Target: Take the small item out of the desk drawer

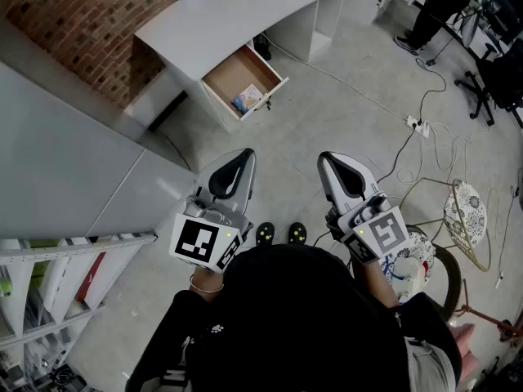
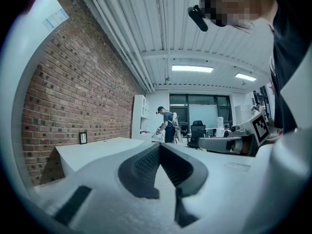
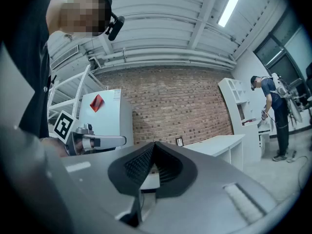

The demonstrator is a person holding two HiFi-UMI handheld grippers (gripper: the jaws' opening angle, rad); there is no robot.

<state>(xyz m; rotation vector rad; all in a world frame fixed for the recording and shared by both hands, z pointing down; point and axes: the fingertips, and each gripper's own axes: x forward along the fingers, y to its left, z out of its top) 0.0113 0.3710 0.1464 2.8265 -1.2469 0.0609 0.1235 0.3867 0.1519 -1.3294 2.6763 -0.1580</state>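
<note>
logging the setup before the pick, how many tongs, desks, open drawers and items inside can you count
grey two-jaw tongs: 2, left tongs, right tongs
white curved desk: 1
open brown-lined drawer: 1
small colourful flat item inside it: 1
total: 5

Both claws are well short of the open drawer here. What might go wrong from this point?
1. The white floor cable runs beside the open brown-lined drawer of the white desk; walking up, the person may snag it.
2. The small colourful item lies close to the drawer's front wall, so a claw could bump the wall or push the item.
3. The left claw and right claw are both shut; one must open before reaching in.
</note>
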